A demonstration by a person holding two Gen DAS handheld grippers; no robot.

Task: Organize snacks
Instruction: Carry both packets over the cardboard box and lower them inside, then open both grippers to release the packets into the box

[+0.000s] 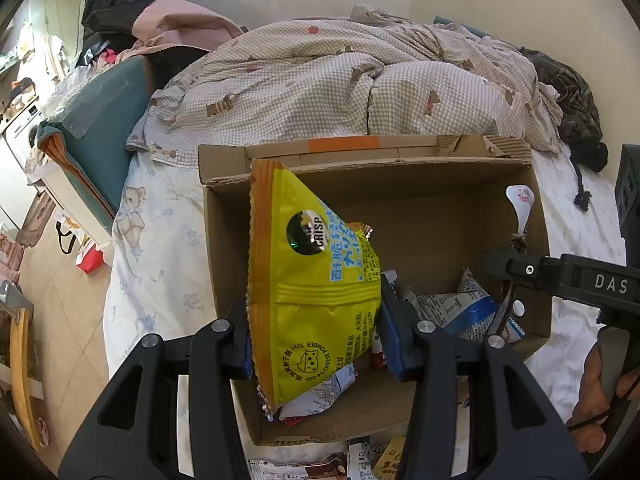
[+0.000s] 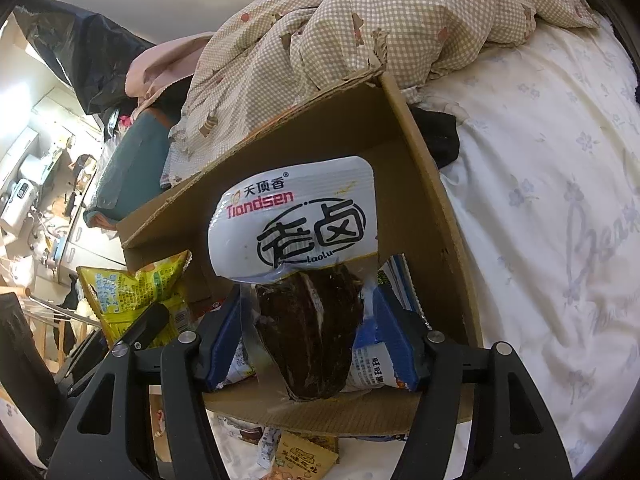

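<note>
Black jaws of the left gripper (image 1: 316, 340) filled the bottom of the left wrist view, clenched on a yellow snack bag (image 1: 308, 280) held upright at the centre of the frame, over the near left part of an open cardboard box (image 1: 440, 184). More packets (image 1: 460, 308) lay on the box floor at lower right. At the right edge the right gripper (image 1: 508, 280) reached into the box, a hand (image 1: 600, 392) below it. The box sat on a bed (image 1: 160, 264) with a checked quilt (image 1: 340, 80) behind.

From the right wrist view, the right gripper (image 2: 316, 344) grasped a white-topped packet (image 2: 304, 264) with dark food inside, at the centre of the frame above the box (image 2: 320, 132). The yellow snack bag (image 2: 136, 296) showed at left. Loose packets (image 2: 300, 456) lay on the bed (image 2: 540, 200) at the bottom edge.
</note>
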